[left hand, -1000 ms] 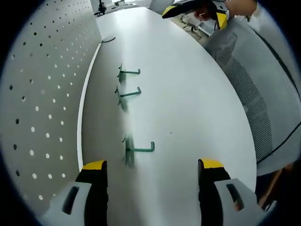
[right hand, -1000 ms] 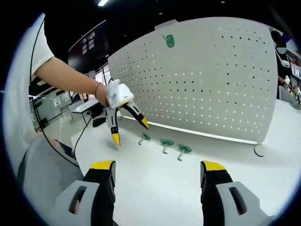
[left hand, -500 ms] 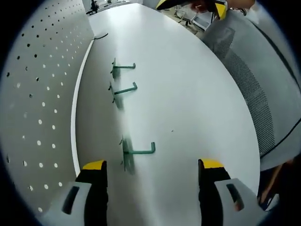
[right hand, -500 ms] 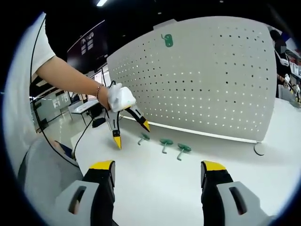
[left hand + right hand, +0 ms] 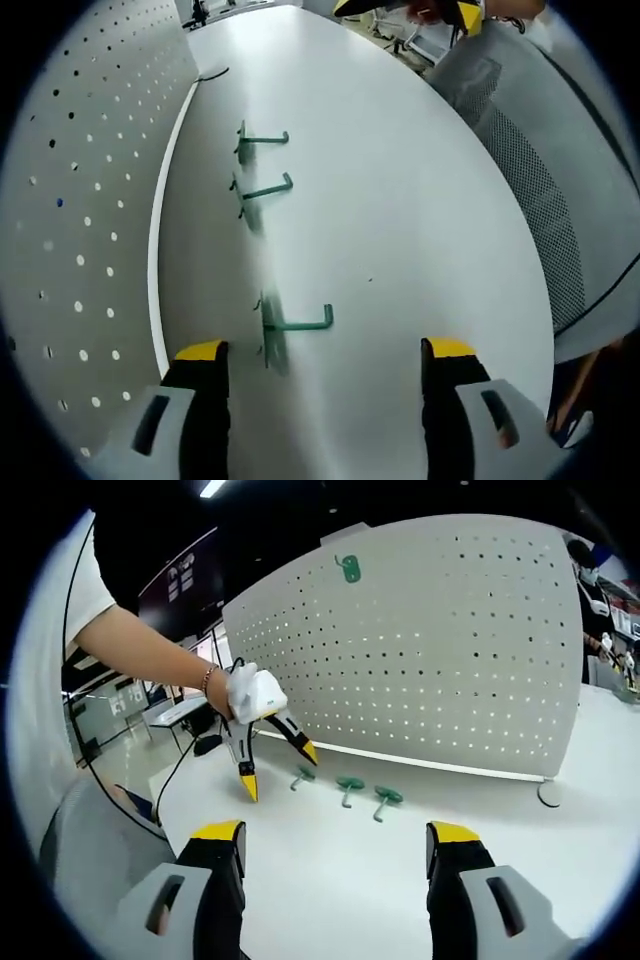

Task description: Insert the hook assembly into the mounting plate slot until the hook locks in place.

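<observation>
Three green hooks lie in a row on the white table: a near hook (image 5: 296,322), a middle hook (image 5: 263,188) and a far hook (image 5: 262,140). The white perforated mounting plate (image 5: 60,200) stands upright along the table's left side. My left gripper (image 5: 325,352) is open, hovering just short of the near hook. From the right gripper view, a hand holds that left gripper (image 5: 280,770) open above the hooks (image 5: 348,785), in front of the plate (image 5: 430,650), which carries one green hook (image 5: 350,568) near its top. My right gripper (image 5: 337,832) is open and holds nothing.
A black cable loop (image 5: 545,795) lies at the plate's far end on the table (image 5: 330,880). A grey mesh chair (image 5: 545,190) stands along the table's right edge. A person (image 5: 590,570) stands far off beyond the plate.
The left gripper has dipped slightly toward the near hook, and its view has shifted along the plate. The hooks have stayed put. The right gripper is almost unmoved.
</observation>
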